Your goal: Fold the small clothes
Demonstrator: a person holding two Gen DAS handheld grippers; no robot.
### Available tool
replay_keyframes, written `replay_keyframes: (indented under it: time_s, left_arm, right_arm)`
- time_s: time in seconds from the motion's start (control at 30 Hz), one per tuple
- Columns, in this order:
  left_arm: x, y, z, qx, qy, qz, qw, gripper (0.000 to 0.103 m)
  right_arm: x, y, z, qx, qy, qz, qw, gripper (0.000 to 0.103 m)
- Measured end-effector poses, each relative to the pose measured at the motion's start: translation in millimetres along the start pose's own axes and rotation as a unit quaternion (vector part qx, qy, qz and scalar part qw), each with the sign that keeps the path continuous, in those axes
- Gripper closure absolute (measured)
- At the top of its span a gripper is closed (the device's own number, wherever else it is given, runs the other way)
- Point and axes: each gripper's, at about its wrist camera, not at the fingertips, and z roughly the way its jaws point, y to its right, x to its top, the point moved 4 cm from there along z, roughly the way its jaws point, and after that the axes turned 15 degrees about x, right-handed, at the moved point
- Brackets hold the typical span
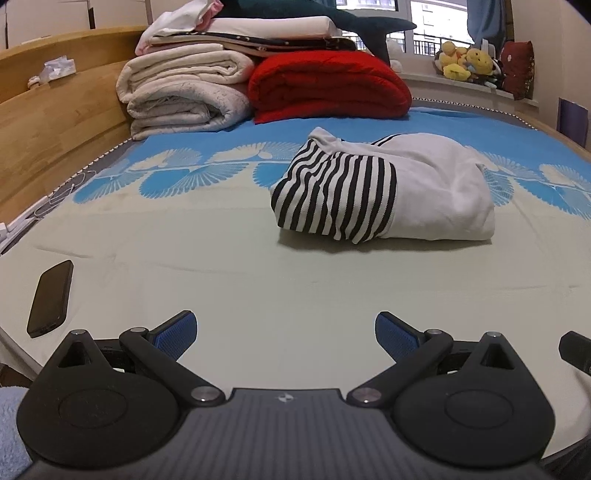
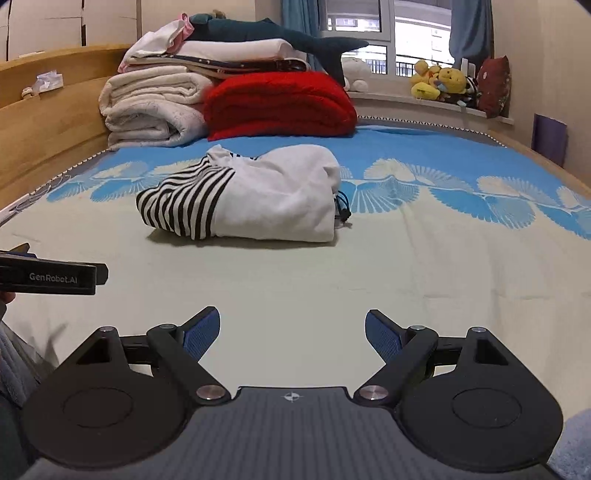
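a folded garment [image 1: 384, 192] is seen on the bed [image 1: 221, 266], at 12 o'clock of both tongs; left tongs [image 1: 286, 336] and right tongs [image 2: 292, 332] are spread wide, empty.

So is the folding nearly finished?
Looks nearly done: the top lies folded in a bundle on the bed. Nothing is in hand; the left gripper and right gripper are open and empty. I see nothing else unfolded.

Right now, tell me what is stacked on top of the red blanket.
Folded cream and dark bedding overlaps the red blanket, and a plush shark lies above. Anything under the stack is covered.
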Motion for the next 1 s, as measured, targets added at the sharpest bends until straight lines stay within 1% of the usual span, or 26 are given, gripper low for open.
replay_keyframes:
  time_s: [0.2, 0.37, 0.6, 0.83, 0.9, 1.0]
  left_arm:
    - [-0.8, 0.3, 4.2, 0.003, -0.006, 0.004, 1.0, 0.0]
    - [1.7, -0.7, 2.6, 0.001, -0.001, -0.004, 1.0, 0.0]
    - [6.0, 5.8, -3.5, -0.003, 0.018, 0.003, 0.9998, 0.0]
    - [3.0, 14.3, -12.8, -0.012, 0.036, 0.028, 0.9989, 0.0]
    - [2.1, 14.5, -13.0, -0.016, 0.037, 0.029, 0.9988, 0.0]
    - [1.9, 12.7, -11.7, -0.018, 0.033, 0.027, 0.9989, 0.0]
  right_arm:
    - [-1.2, -1.6, 1.4, -0.002, 0.001, -0.009, 1.0, 0.016]
    - [-0.7, -0.8, 0.6, -0.006, 0.005, -0.003, 1.0, 0.016]
    - [-2.2, -5.1, -3.6, 0.0, 0.018, -0.008, 1.0, 0.016]
    - [1.0, -2.8, -2.4, -0.007, 0.023, 0.001, 1.0, 0.016]
    - [1.1, -2.5, -2.1, -0.007, 0.024, 0.006, 1.0, 0.016]
    - [0.5, -4.1, -1.2, -0.008, 0.022, -0.002, 1.0, 0.016]
